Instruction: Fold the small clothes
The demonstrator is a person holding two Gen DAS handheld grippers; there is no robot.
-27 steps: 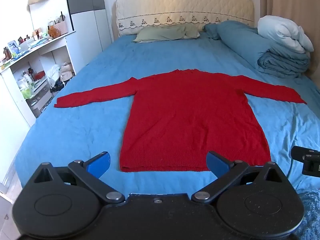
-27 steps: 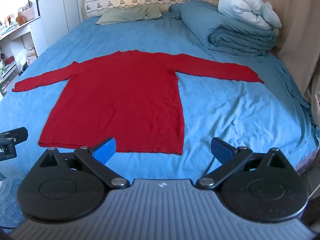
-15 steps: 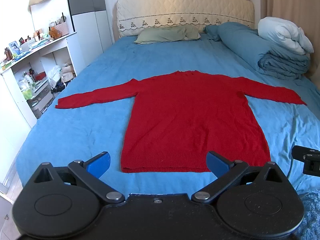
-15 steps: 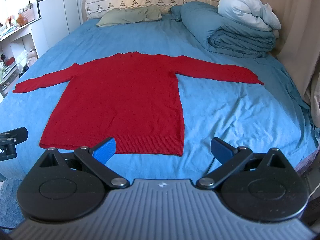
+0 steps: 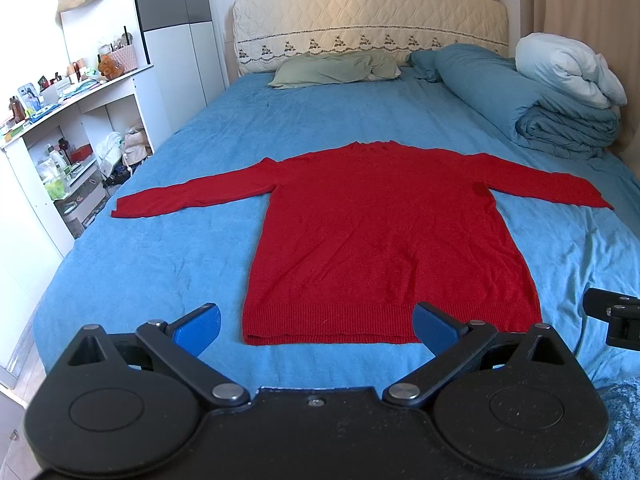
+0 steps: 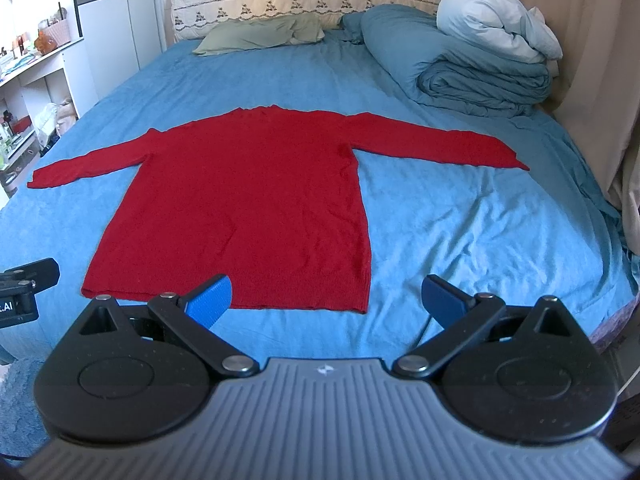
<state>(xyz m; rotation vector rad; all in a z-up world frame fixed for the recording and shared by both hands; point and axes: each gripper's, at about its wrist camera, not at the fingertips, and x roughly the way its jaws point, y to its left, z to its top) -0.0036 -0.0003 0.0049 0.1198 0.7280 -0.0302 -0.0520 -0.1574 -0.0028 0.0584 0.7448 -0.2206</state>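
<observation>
Red sweater (image 5: 384, 240) spread flat on the blue bed (image 5: 160, 264), both grippers held short of its hem.

Left wrist view: the left gripper (image 5: 316, 326) gapes wide, holding nothing; its body hides the bed's near edge, and shelf clutter is too small to identify. Right wrist view: the right gripper (image 6: 326, 296) likewise stands fully apart and empty, one blue finger (image 6: 210, 296) overlapping the hem.

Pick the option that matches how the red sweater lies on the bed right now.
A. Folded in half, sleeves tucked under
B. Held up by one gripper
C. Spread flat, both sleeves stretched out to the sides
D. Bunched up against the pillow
C: the red sweater lies flat on the blue bed sheet, both sleeves out sideways, untouched by either gripper.
</observation>
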